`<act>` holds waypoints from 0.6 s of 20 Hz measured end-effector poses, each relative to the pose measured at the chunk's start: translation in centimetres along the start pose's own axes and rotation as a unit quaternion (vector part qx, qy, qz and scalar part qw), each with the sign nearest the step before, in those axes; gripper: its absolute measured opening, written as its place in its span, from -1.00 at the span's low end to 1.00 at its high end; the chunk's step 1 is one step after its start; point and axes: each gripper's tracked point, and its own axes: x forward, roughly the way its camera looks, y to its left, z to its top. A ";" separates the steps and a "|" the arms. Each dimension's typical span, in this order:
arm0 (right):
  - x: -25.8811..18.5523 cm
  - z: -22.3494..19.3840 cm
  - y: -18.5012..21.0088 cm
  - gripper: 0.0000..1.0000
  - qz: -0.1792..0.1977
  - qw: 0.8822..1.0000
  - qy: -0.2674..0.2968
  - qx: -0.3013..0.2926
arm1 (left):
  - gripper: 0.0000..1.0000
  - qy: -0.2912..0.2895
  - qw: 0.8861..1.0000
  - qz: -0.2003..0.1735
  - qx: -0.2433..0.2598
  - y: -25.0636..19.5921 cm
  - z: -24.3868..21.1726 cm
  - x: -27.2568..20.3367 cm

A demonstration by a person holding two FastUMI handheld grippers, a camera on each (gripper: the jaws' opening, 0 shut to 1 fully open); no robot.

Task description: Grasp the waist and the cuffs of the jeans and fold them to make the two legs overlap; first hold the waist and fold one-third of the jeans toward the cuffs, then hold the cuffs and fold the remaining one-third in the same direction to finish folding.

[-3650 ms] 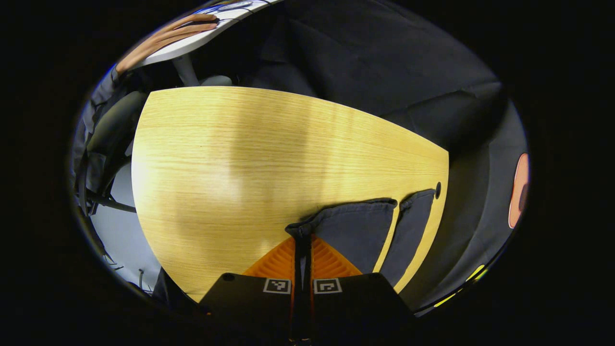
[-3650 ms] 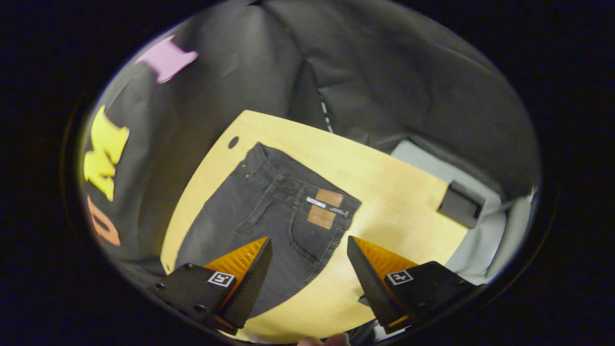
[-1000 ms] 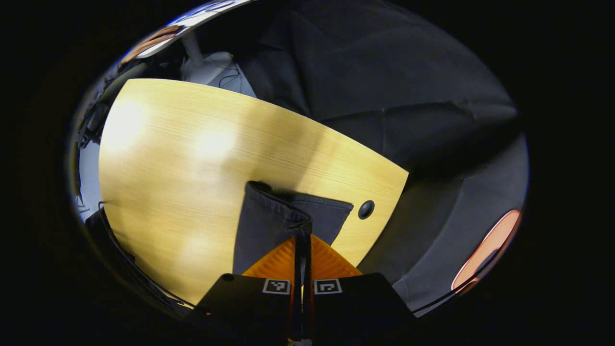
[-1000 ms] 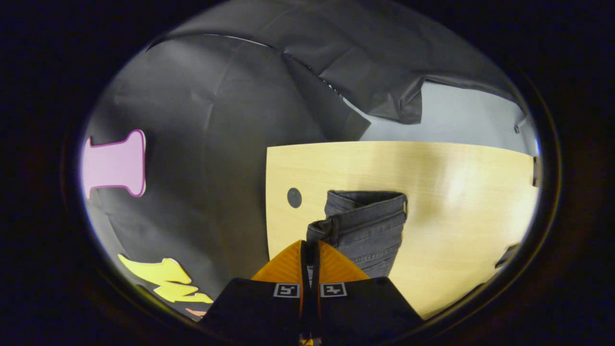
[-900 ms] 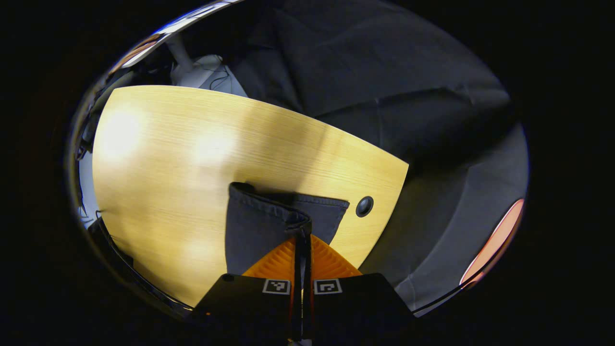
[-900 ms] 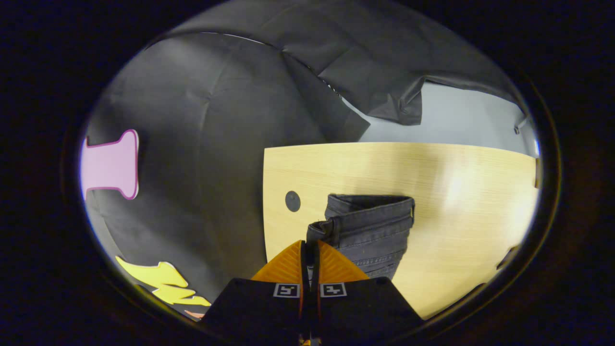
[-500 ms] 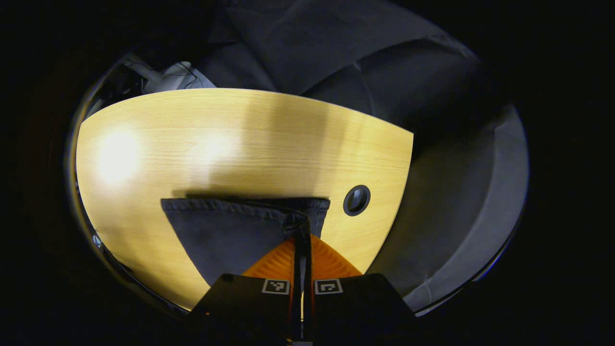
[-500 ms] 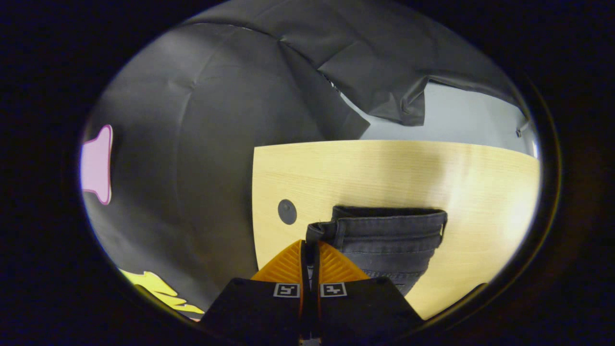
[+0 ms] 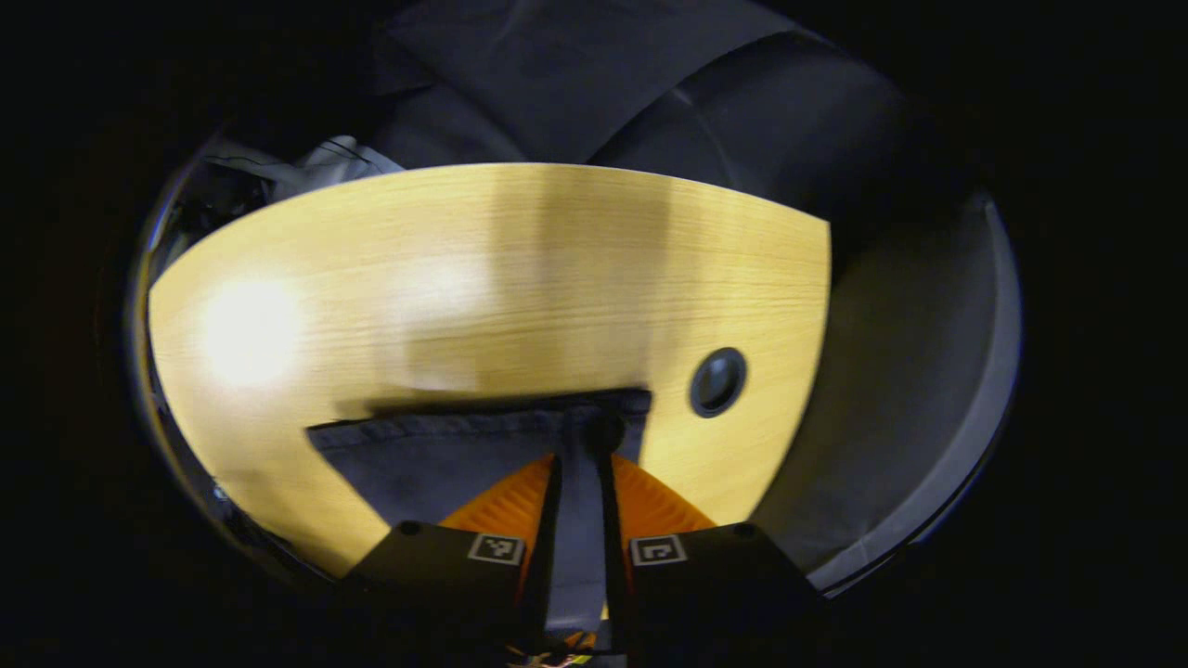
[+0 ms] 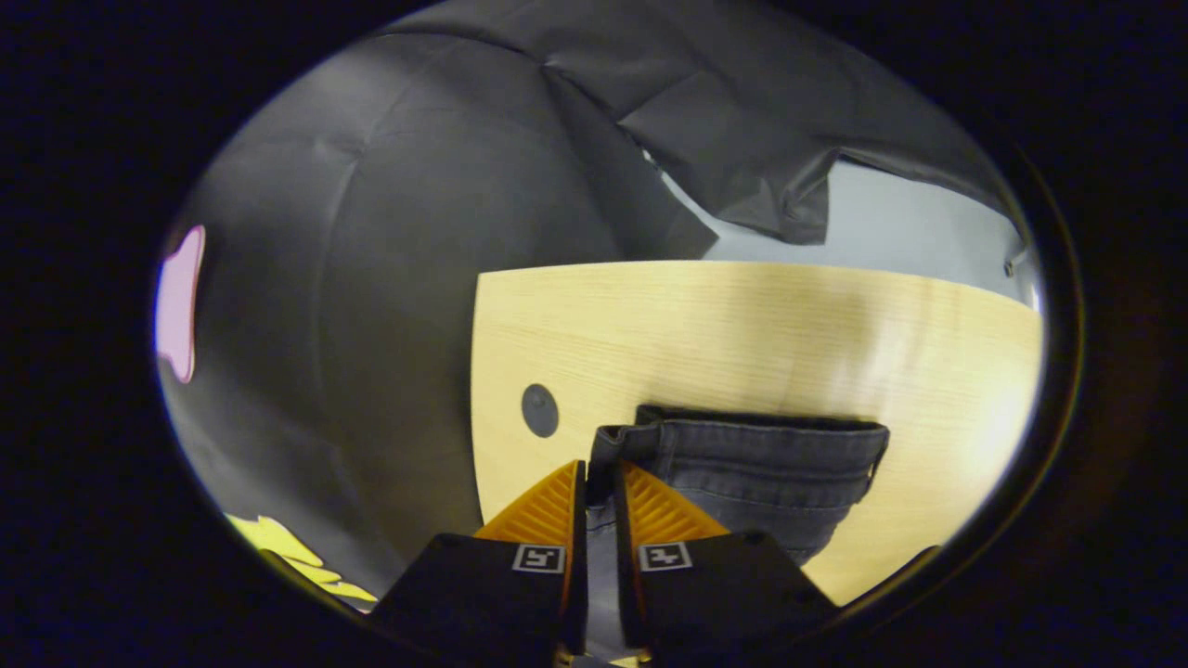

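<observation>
The dark grey jeans lie flat on the wooden table, folded lengthwise with one leg on top of the other. In the left gripper view the cuffs [image 9: 436, 464] stretch leftwards from my left gripper [image 9: 582, 455]. Its orange fingers have parted, and the cuff corner still lies loosely in the gap. In the right gripper view the waist [image 10: 770, 464] runs to the right of my right gripper [image 10: 601, 468]. Those fingers stand a little apart too, with the waist corner between them.
The light wooden table [image 9: 510, 278] ends close to the right of the cuffs, beside a round cable hole [image 9: 716, 381]. In the right gripper view the table [image 10: 742, 325] edge and the hole [image 10: 539, 410] are to the left of the waist. Black cloth hangs beyond.
Both grippers brought one half of the jeans over onto the other and lowered it to the table. In the last half second both pairs of fingers parted, the left more.
</observation>
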 end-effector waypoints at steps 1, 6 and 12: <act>-0.3 -0.1 0.4 -0.55 0.005 1.000 -0.002 -0.020 | -0.32 -0.002 1.000 0.007 0.011 -0.1 -0.2 -0.7; -4.0 -0.5 1.8 0.34 0.012 0.996 -0.025 -0.081 | 0.39 -0.016 0.998 -0.001 0.065 -0.7 -1.9 -4.5; -15.5 -4.2 4.7 0.80 0.050 0.958 -0.111 -0.258 | 0.45 -0.086 0.953 -0.138 0.256 -2.1 -8.6 -15.3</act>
